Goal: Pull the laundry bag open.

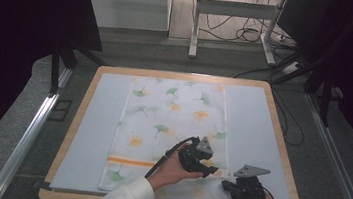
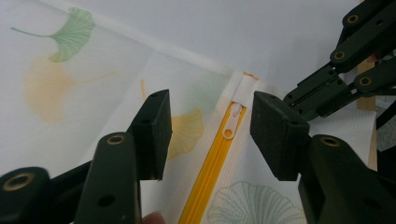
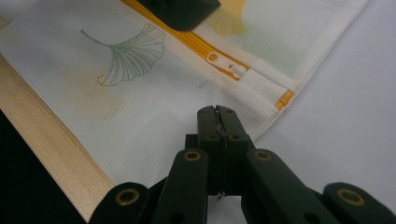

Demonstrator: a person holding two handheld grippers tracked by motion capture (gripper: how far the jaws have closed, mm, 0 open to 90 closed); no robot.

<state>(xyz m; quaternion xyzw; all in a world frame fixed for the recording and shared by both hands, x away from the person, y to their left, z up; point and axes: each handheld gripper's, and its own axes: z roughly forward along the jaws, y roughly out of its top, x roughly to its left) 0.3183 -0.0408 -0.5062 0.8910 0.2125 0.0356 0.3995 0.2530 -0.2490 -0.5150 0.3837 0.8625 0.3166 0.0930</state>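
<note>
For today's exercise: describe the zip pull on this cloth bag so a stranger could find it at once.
Start at the white mesh laundry bag printed with green and orange ginkgo leaves on the grey mat. Follow its orange zip to the edge near the right gripper. The small white plastic zip pull lies there, between the open left gripper pads, pale against orange tape.

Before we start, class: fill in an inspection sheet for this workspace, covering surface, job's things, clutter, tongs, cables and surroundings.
Surface: wooden table under a pale mat.
Job's things: leaf-print mesh bag lying flat; its orange zipper is closed, white pull tab at the end near the bag's edge.
Clutter: nothing seen.
Tongs: left tongs open, straddling the pull tab without touching it; right tongs shut on the bag's corner below the zipper end.
Cables: one trails from each tool; a loose tangle on the floor beyond.
Surroundings: metal frame legs, grey floor, dark curtains at both sides.
</note>
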